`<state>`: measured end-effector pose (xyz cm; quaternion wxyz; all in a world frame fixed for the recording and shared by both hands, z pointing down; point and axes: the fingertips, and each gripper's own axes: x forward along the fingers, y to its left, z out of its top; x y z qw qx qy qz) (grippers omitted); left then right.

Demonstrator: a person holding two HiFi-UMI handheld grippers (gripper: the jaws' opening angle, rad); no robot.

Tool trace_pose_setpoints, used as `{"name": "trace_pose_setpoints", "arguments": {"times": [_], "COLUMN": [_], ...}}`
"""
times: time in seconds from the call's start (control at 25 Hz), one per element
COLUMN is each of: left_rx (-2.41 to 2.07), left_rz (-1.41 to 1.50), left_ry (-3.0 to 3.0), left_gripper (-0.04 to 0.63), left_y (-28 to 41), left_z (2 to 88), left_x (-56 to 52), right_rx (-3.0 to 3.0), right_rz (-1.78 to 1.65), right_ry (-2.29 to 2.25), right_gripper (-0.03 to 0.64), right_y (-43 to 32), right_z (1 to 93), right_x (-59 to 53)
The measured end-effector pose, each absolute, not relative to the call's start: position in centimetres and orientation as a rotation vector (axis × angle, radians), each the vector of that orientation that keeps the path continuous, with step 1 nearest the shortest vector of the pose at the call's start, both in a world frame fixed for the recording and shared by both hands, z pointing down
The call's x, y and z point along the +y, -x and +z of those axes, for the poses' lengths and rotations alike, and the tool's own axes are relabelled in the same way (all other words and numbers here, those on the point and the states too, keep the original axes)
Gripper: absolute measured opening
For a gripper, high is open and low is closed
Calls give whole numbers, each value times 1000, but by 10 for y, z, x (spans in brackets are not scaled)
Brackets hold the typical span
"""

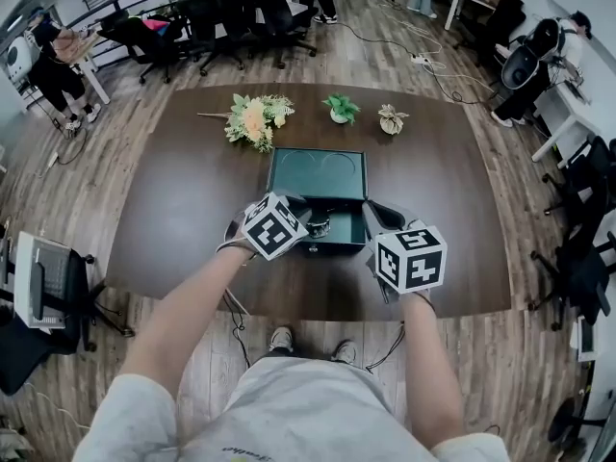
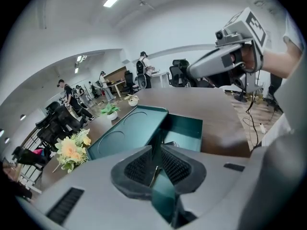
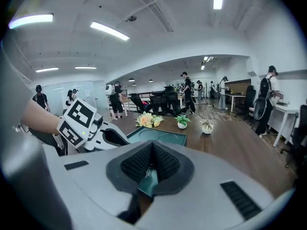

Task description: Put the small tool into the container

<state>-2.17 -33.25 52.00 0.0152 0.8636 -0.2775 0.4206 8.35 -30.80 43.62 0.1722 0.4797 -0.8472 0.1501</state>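
so left tongs (image 2: pixel 157 159) pinch the small tool (image 2: pixel 154 172), right tongs (image 3: pixel 152 153) clamp the container (image 1: pixel 318 173) wall — looks mid-transfer; next, hover over it and release.

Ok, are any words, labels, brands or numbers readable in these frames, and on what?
None can be read.
Left cube and right cube: black-and-white square patterns only, no letters or digits.
Shirt print: dark lettering at the hem, too small and blurred to read.
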Motion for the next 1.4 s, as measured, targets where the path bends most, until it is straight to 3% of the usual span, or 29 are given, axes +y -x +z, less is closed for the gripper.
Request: {"name": "trace_pose_setpoints", "arguments": {"times": [0.68,1.4], "left_rx": [-1193,-1416], "left_rz": [807,498], "left_ry": [-2580,-2540], "left_gripper": [35,0], "left_y": [57,80], "left_z": [464,404], "left_x": [-356,-342], "right_rx": [-2414,-2454], "right_rz": [416,369], "right_ry": [-1403,-1432], "right_gripper": [5,5], "right_y": [-95,-100], "right_z": [421,396], "right_x": [-316,-319]}}
